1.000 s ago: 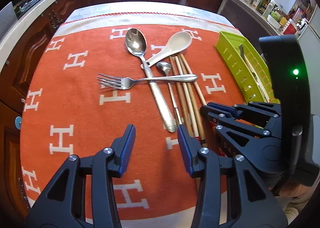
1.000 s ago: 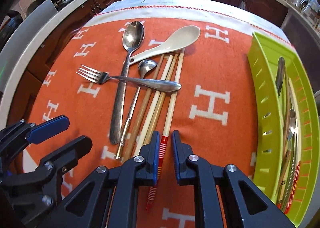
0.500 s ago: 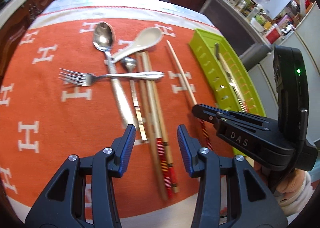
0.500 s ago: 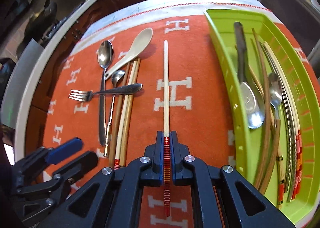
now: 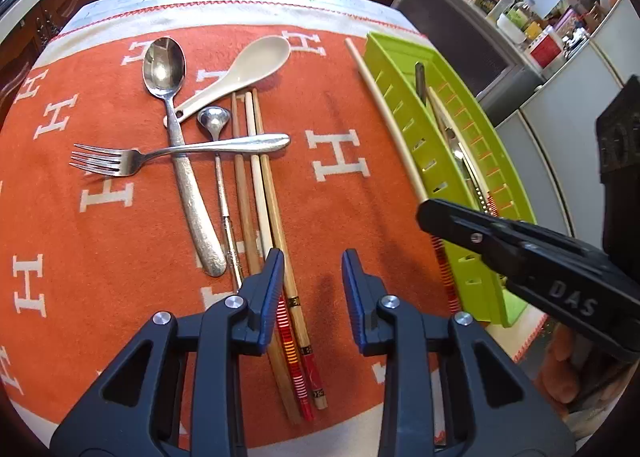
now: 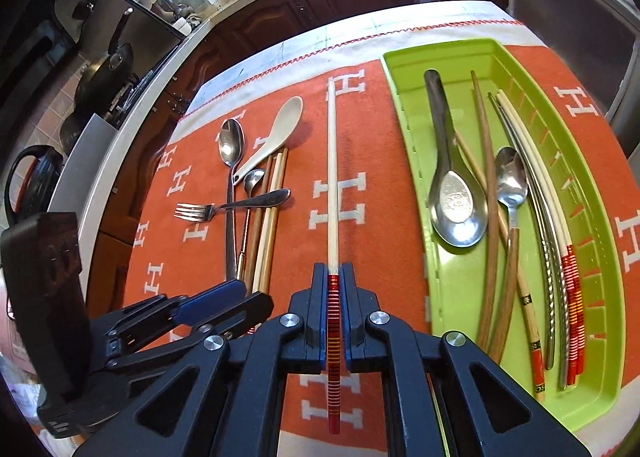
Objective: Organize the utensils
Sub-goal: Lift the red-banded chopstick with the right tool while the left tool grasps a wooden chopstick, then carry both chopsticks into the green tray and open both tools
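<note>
My right gripper [image 6: 333, 277] is shut on a pale chopstick [image 6: 332, 177] with a red striped end, held above the orange cloth just left of the green tray [image 6: 404, 129]. It also shows in the left wrist view [image 5: 392, 121] beside the tray wall [image 5: 404, 113]. My left gripper [image 5: 312, 273] is open and empty, its left finger [image 5: 274, 273] over the ends of several chopsticks [image 5: 256, 177] lying on the cloth. Beside them lie a fork [image 5: 180, 151], a large metal spoon [image 5: 176, 129], a small spoon [image 5: 218, 145] and a white ceramic spoon [image 5: 240, 73].
The tray holds two metal spoons [image 6: 456, 197] and several chopsticks [image 6: 560, 257]. The orange cloth [image 5: 120, 257] covers the table. Kitchen counters and dark cabinets [image 6: 280, 17] surround it, with pans [image 6: 108, 69] at the left.
My right gripper has carried the chopstick to the right, up beside the green tray. My left gripper has moved in over the ends of the remaining chopsticks, still open.
</note>
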Available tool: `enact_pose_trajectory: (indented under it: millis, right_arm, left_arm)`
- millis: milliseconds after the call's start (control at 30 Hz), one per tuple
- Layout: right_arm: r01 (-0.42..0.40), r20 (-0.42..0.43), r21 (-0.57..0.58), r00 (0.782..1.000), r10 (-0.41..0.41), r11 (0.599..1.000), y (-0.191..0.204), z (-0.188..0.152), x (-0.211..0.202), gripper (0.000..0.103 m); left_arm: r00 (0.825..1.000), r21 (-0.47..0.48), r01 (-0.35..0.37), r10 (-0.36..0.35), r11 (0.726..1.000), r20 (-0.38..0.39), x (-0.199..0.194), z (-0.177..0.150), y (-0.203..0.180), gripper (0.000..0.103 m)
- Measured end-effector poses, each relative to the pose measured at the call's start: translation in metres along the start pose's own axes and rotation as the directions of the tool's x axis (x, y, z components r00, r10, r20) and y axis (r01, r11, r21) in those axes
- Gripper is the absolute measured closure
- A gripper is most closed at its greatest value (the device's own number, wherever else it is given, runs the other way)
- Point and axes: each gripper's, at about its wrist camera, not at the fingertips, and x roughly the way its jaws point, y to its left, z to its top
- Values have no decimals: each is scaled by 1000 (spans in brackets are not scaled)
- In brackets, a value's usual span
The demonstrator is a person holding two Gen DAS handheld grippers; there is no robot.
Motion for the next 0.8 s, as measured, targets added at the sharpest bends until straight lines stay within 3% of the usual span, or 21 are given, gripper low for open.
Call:
enact_pose_trajectory:
  millis: [333, 533, 600, 800]
  right_arm:
    - [-31, 21, 12, 999, 30, 999, -14, -1, -16, 98]
    - [-41, 27, 13, 999, 41, 999, -14, -2, -18, 98]
    - [-43, 29, 15, 999, 42, 999, -15, -3, -20, 98]
    - [-52, 35, 24, 998, 51, 998, -17, -5, -22, 98]
  left_arm:
    - [997, 25, -71, 72, 997, -38, 20, 4, -9, 78]
    - [987, 72, -159, 160, 985, -7, 28, 12, -22, 78]
    - [975, 81, -220, 220, 972, 7, 31, 14, -26, 97]
    - [983, 24, -182, 183, 983, -18, 30, 19, -23, 99]
